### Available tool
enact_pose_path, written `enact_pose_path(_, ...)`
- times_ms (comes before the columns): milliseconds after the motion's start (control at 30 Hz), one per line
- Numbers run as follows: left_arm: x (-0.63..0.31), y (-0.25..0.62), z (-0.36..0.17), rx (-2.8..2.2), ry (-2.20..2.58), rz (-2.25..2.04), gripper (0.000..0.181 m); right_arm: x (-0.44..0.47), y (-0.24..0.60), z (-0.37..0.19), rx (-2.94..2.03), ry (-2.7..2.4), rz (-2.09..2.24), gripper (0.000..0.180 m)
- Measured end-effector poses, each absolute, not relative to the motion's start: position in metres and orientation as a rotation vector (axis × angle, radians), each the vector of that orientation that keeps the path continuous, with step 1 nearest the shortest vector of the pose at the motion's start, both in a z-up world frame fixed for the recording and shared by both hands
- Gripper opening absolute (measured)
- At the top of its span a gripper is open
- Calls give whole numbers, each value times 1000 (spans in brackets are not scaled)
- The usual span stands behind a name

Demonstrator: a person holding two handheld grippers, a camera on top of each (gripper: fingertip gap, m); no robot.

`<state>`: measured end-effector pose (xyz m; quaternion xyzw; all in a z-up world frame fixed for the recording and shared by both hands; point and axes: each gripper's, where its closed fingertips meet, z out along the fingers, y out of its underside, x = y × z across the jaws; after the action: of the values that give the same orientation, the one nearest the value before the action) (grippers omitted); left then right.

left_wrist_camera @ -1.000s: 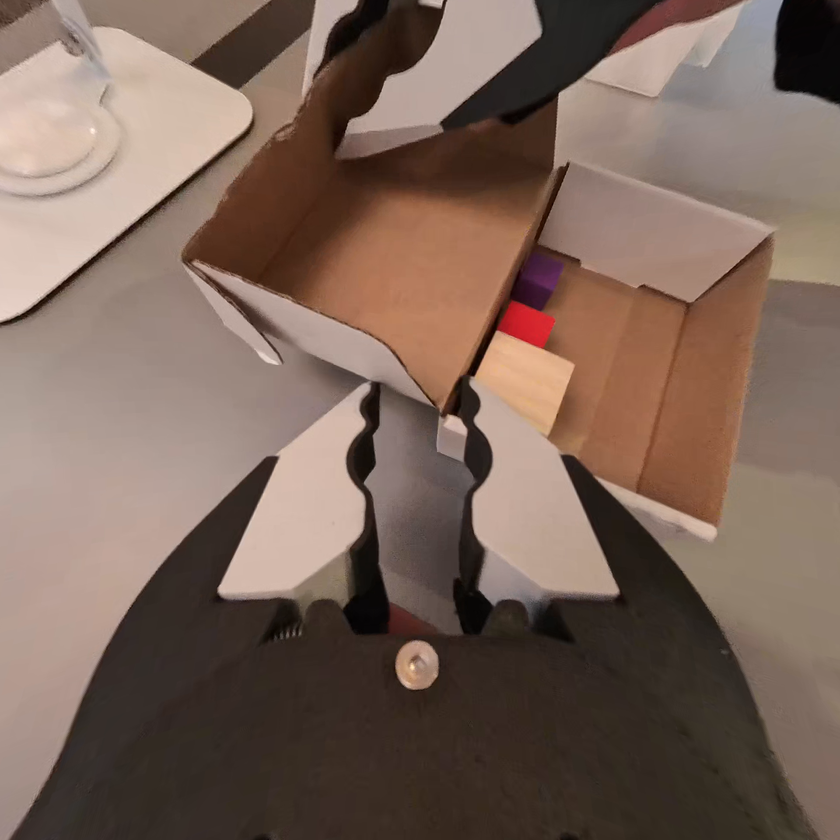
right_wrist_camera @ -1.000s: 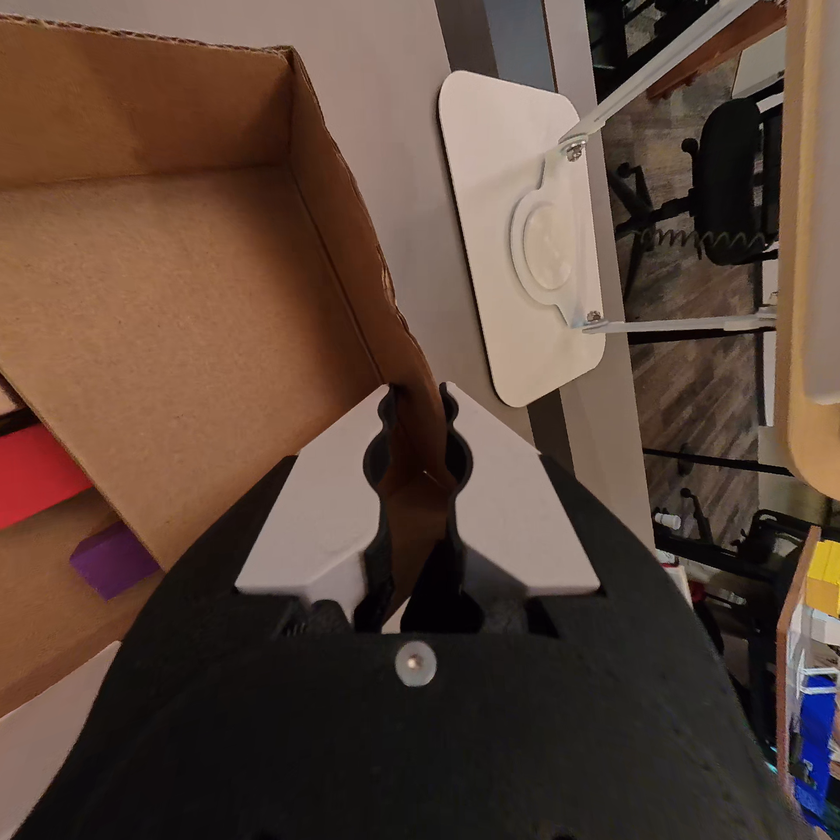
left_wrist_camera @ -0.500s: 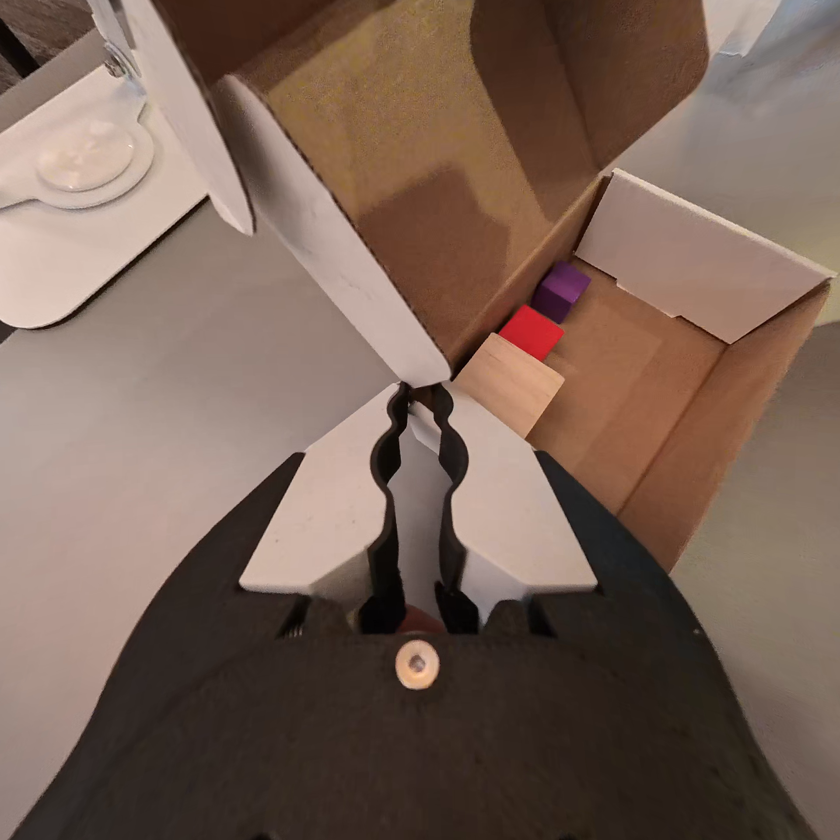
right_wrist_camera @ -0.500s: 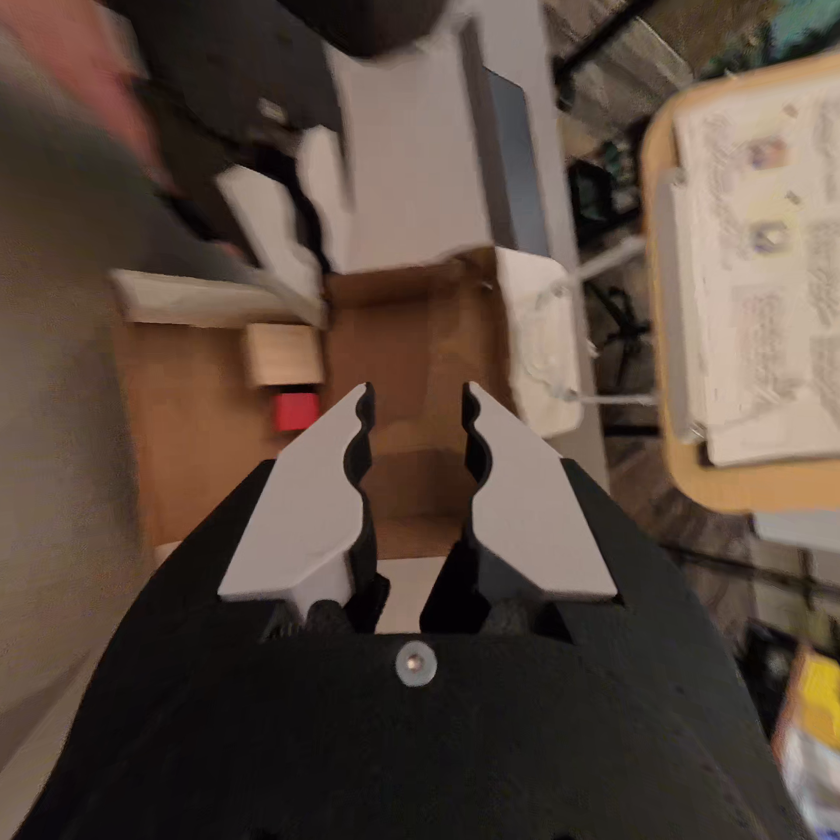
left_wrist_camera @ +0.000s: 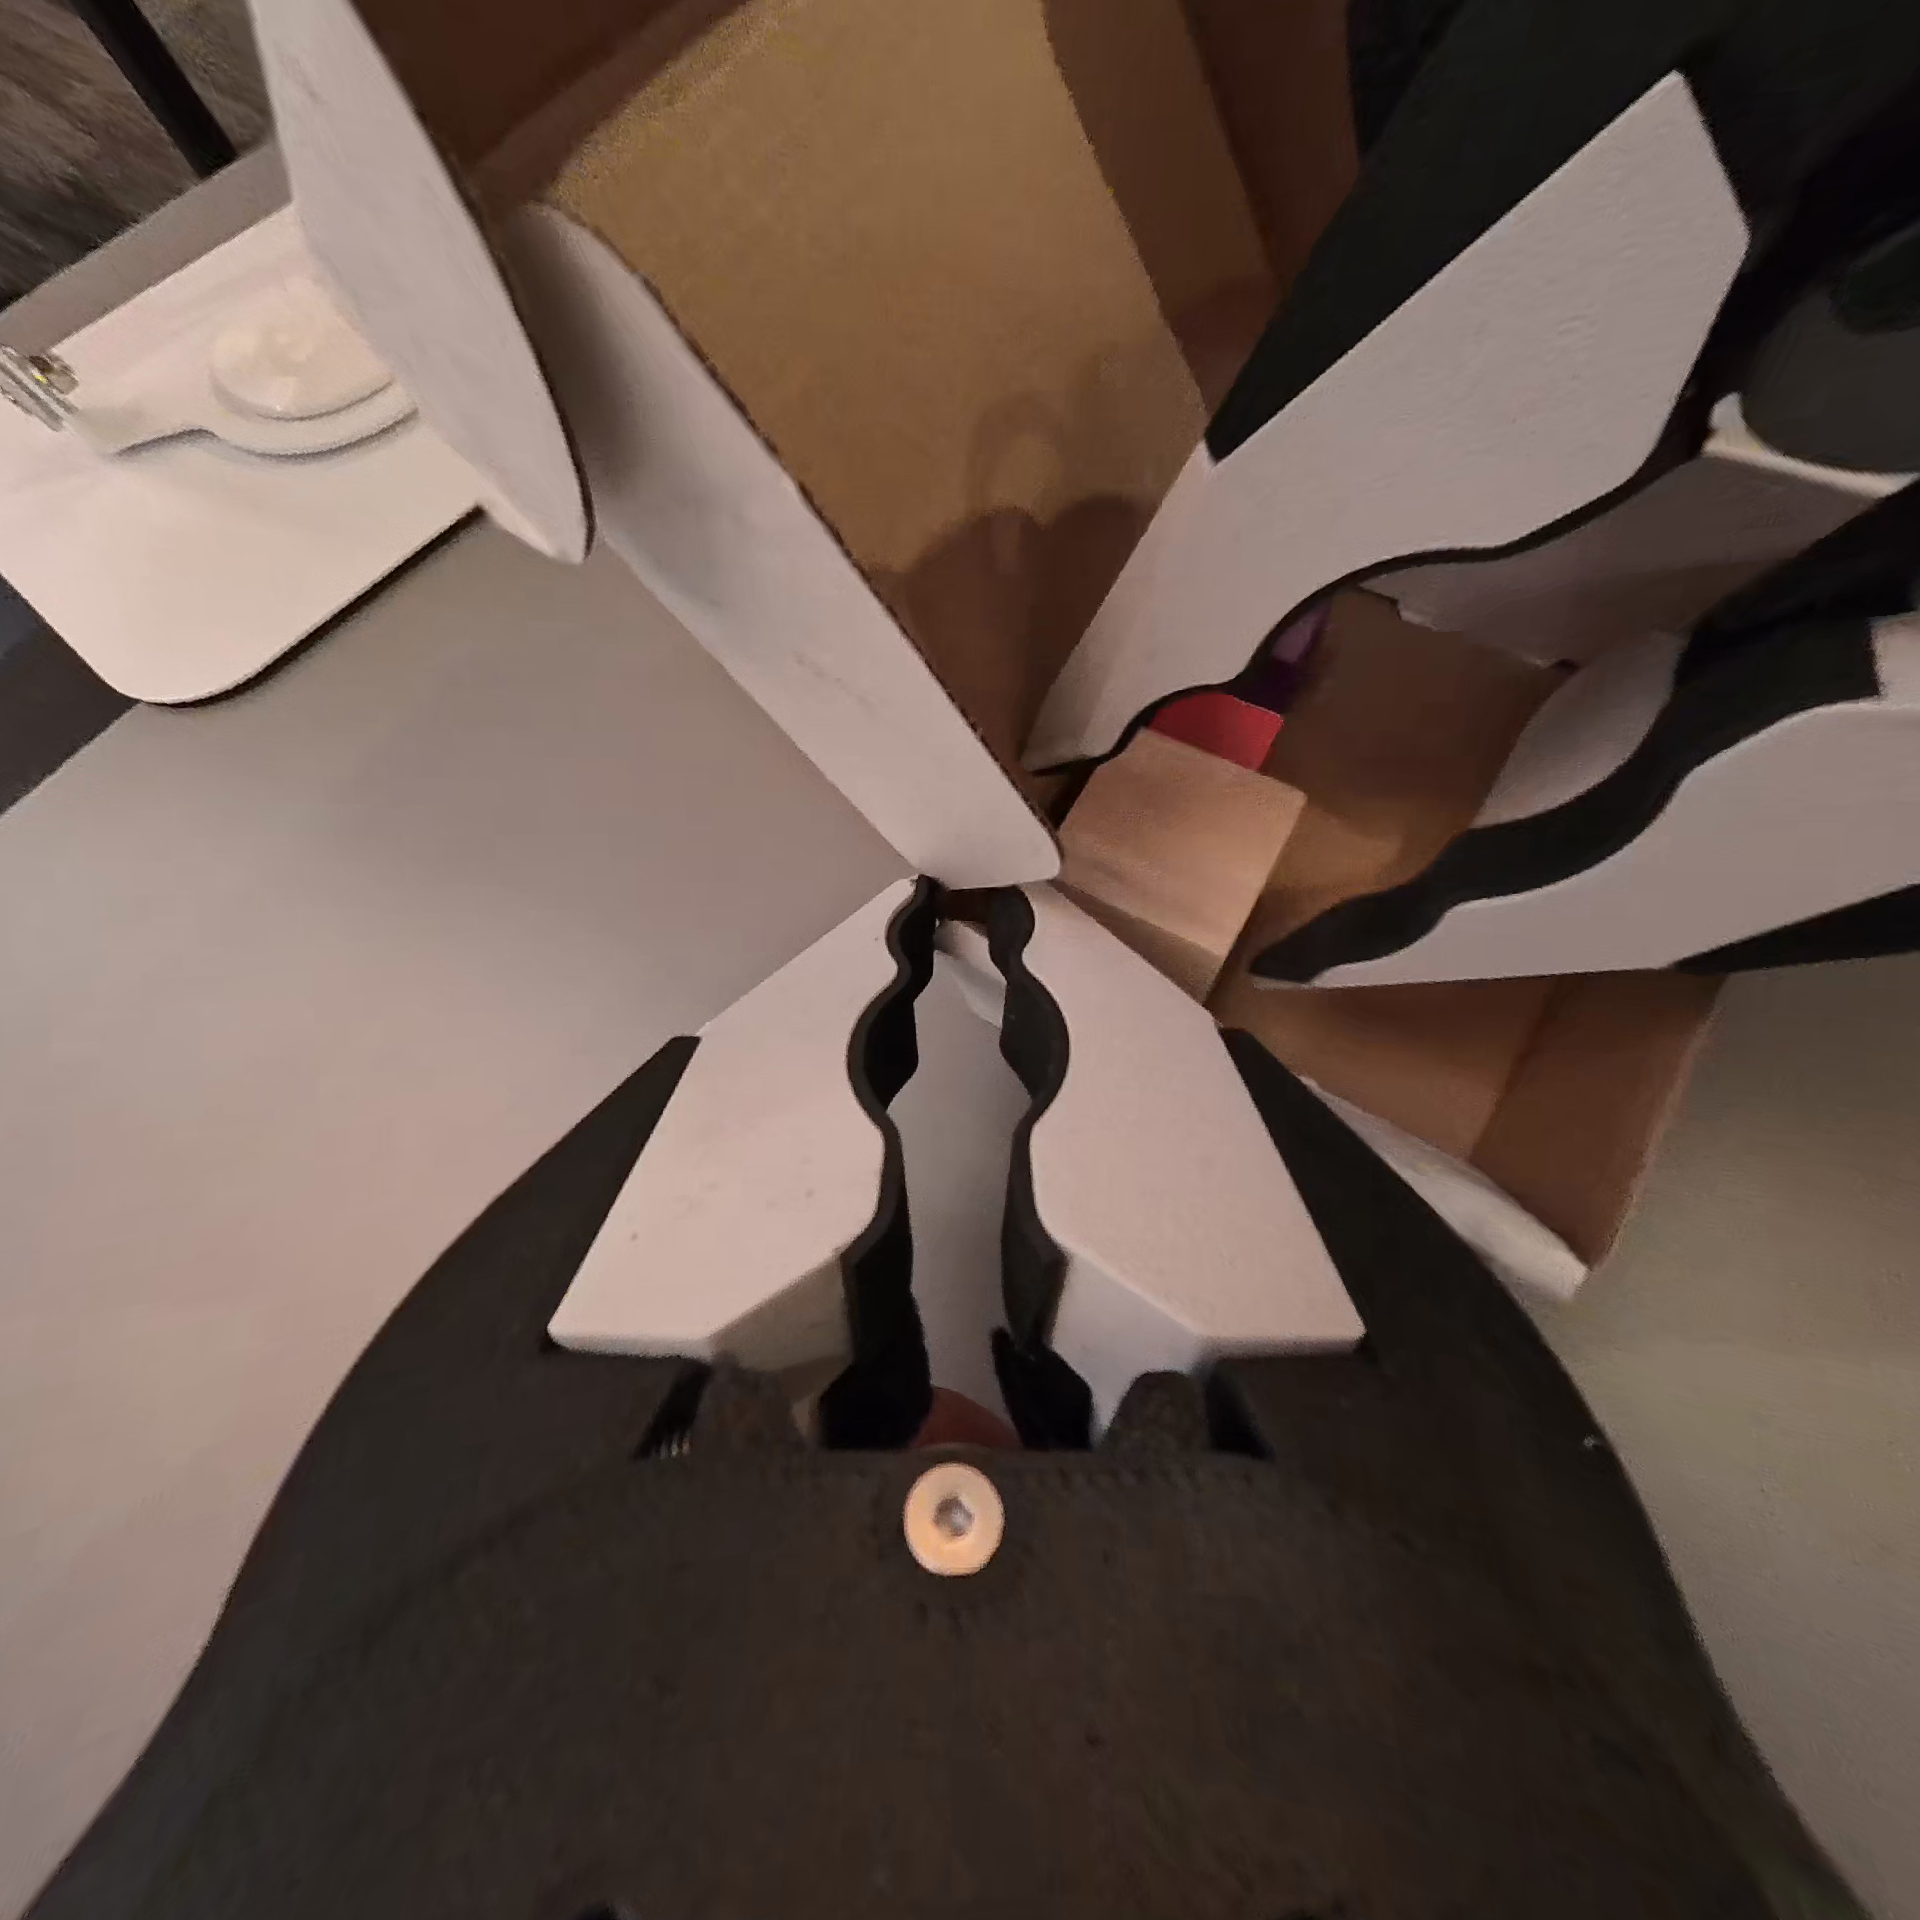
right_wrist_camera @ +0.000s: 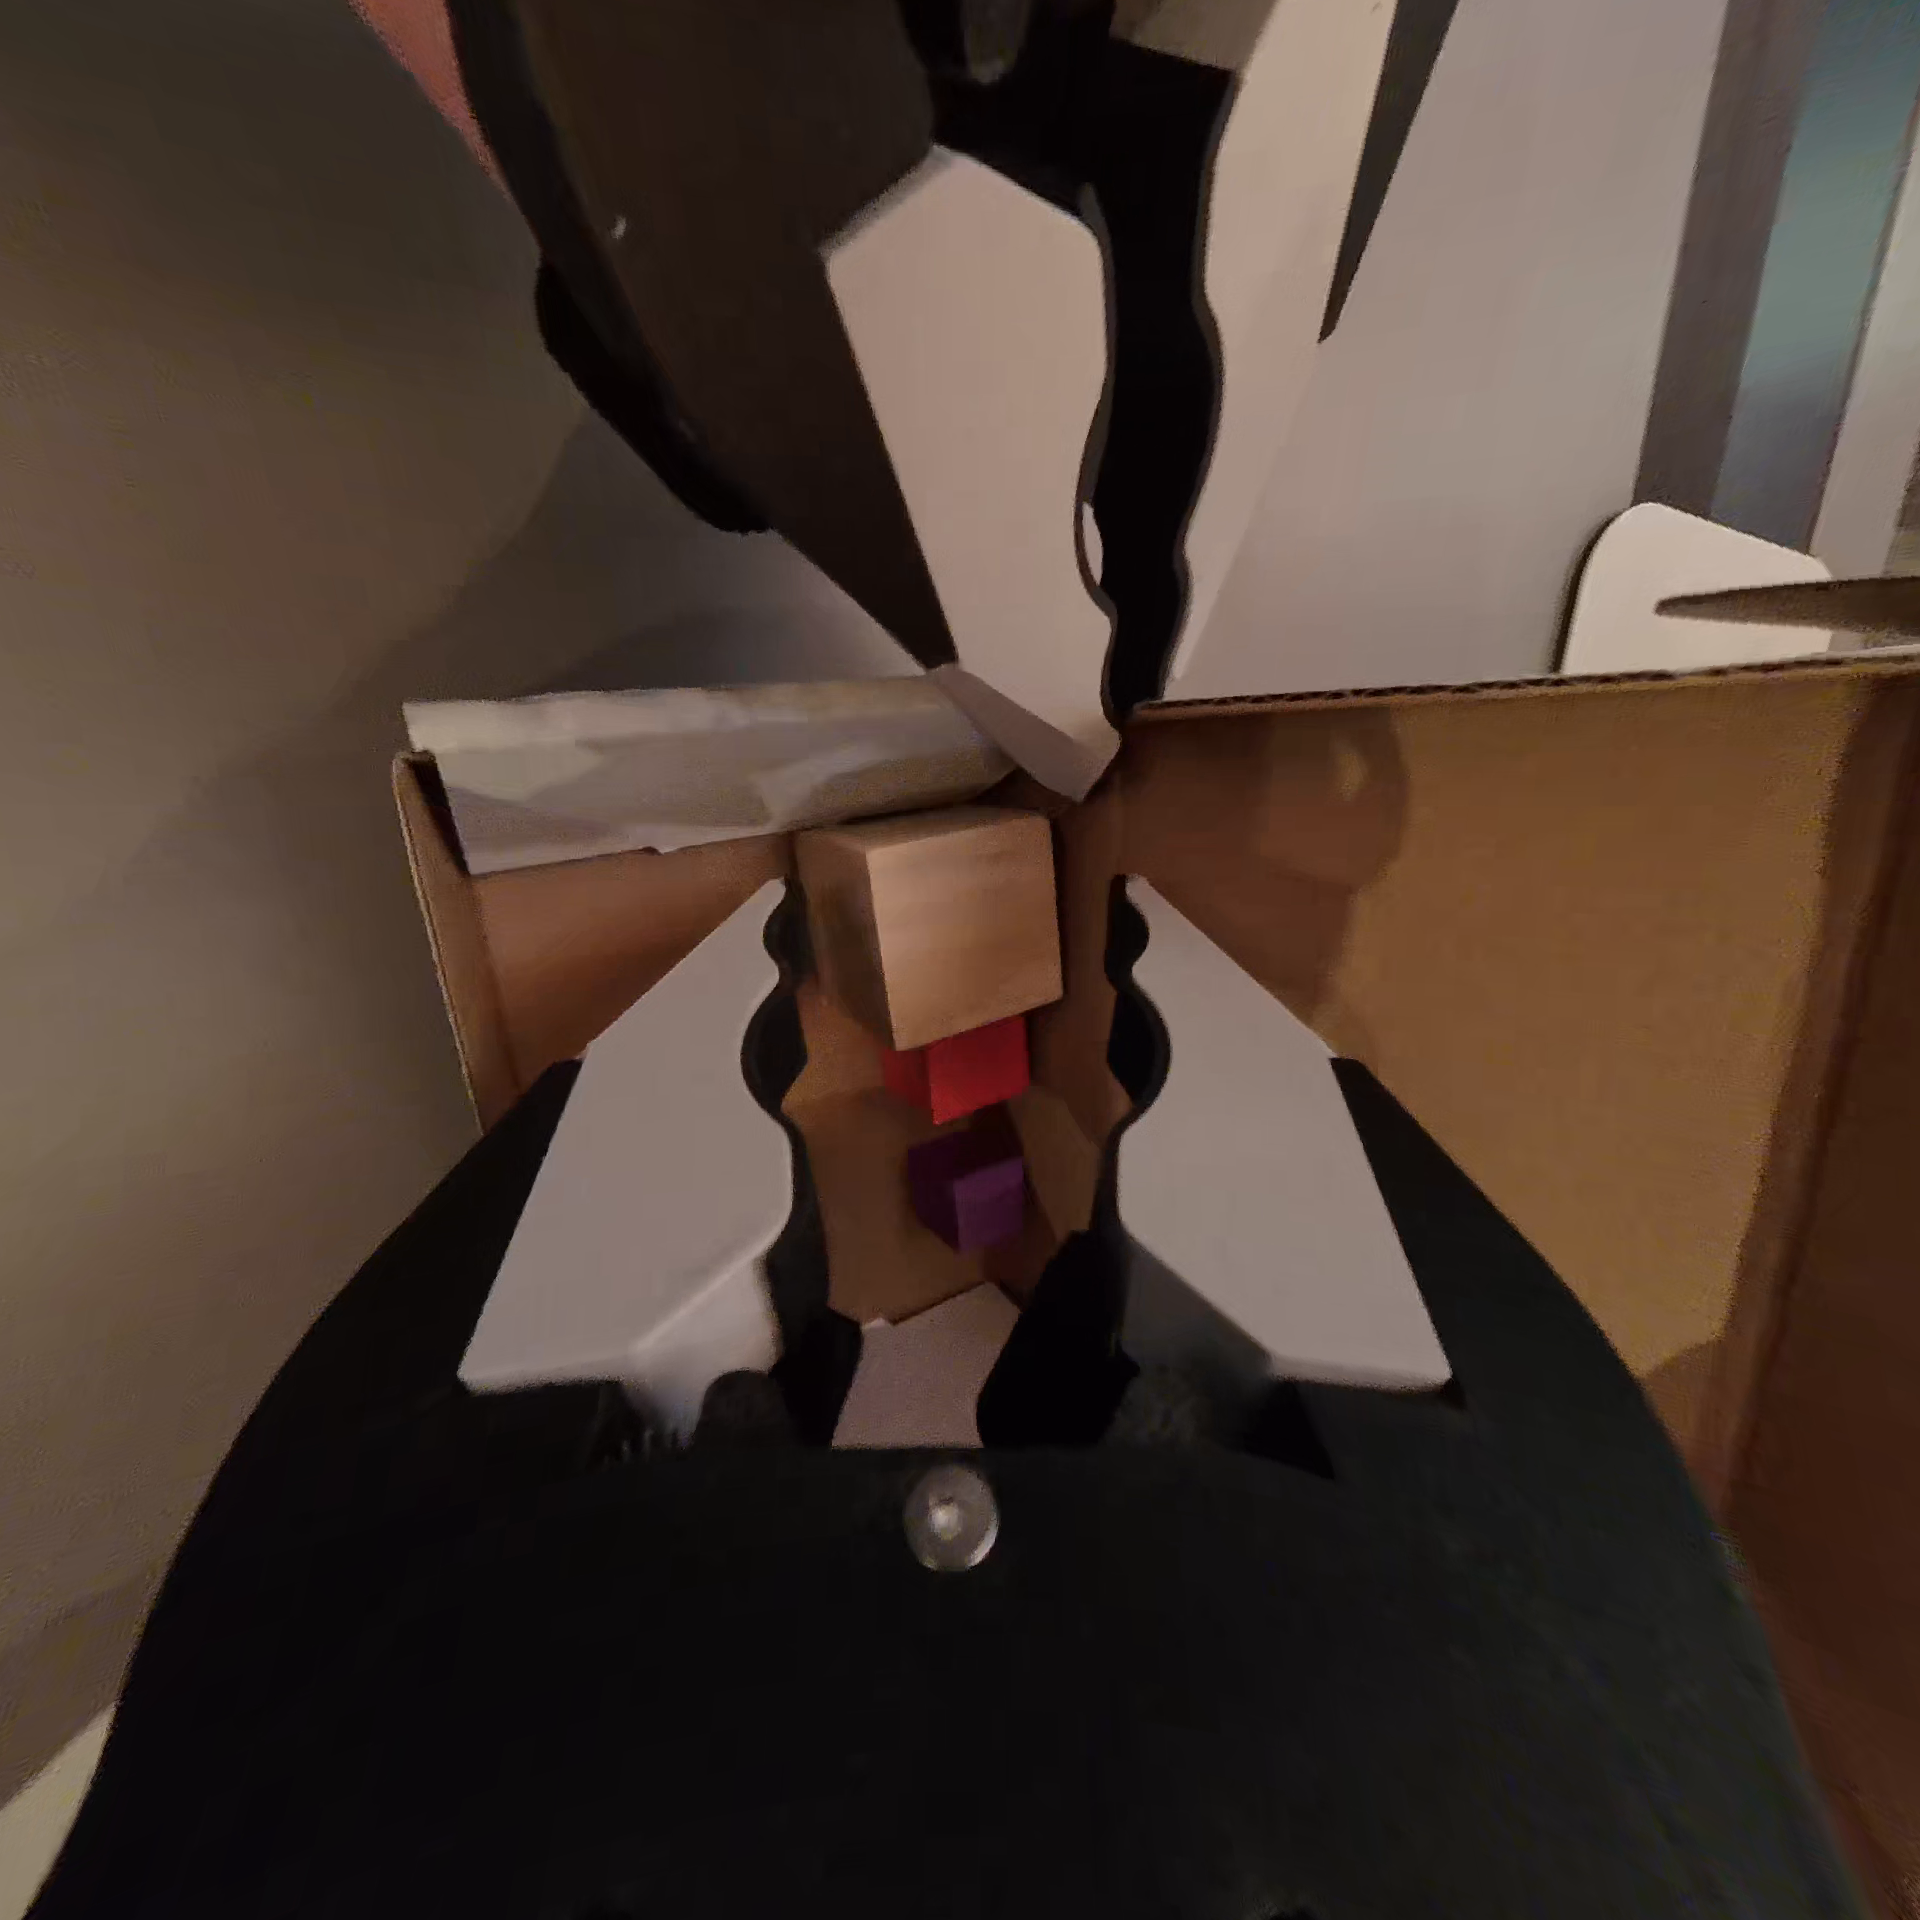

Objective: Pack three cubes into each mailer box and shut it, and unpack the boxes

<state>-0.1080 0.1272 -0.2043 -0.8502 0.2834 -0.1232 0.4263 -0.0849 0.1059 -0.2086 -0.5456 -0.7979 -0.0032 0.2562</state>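
Left tool [left_wrist_camera: 961, 914] still pinches the mailer box [left_wrist_camera: 1579, 1143] corner; right tool [right_wrist_camera: 951, 914], wide, has dropped over the wooden cube [right_wrist_camera: 956, 925].

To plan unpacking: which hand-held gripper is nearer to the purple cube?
Right. The right hand-held gripper hangs open over the purple cube; the left hand-held gripper clamps the mailer box corner, beyond the wooden cube.

Right gripper [right_wrist_camera: 951, 914], jaws spread, poised over open mailer box [right_wrist_camera: 1507, 883]. Inside, in a row: wooden cube [right_wrist_camera: 956, 935], red cube [right_wrist_camera: 971, 1075], purple cube [right_wrist_camera: 982, 1200]. Left gripper [right_wrist_camera: 1127, 696] pinching far box corner.
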Motion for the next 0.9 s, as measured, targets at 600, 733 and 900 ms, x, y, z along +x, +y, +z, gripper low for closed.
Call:
enact_pose_path(600,-108,129,-204,-2101,725,-267,7,-81,92,-221,-1510,-2293,4,69)
enact_pose_path(733,-108,129,-204,-2096,728,-272,7,-80,90,-232,-1463,-2353,-25,49)
enact_pose_path(900,-109,129,-204,-2089,730,-280,7,-78,87,-226,-1472,-2354,74,48)
